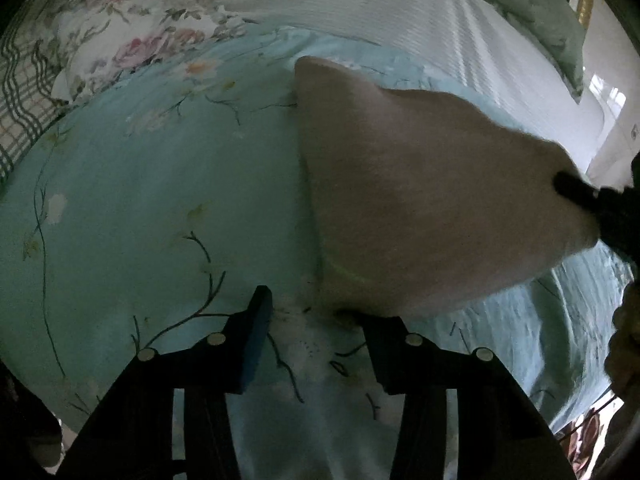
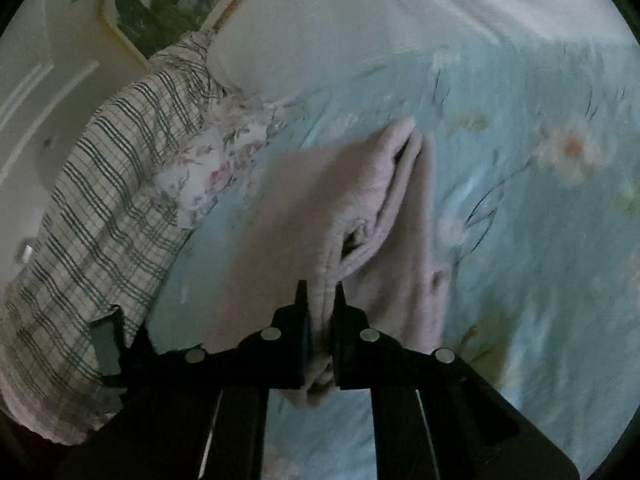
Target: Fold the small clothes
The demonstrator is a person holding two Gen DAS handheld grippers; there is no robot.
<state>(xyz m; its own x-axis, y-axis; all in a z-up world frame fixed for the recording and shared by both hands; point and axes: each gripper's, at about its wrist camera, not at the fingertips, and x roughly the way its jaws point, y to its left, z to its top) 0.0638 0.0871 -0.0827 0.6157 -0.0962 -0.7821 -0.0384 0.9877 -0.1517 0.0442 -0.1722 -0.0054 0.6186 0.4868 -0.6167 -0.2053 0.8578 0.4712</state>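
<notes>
We had the right claw (image 2: 320, 300) clamped on a bunched edge of the pink garment (image 2: 320, 200), lifted partly off the floral bedspread (image 2: 520, 240); the left claw (image 1: 316, 320) stood wide apart, empty, beside it. Unpinned, the cloth could slide and misfold.
</notes>
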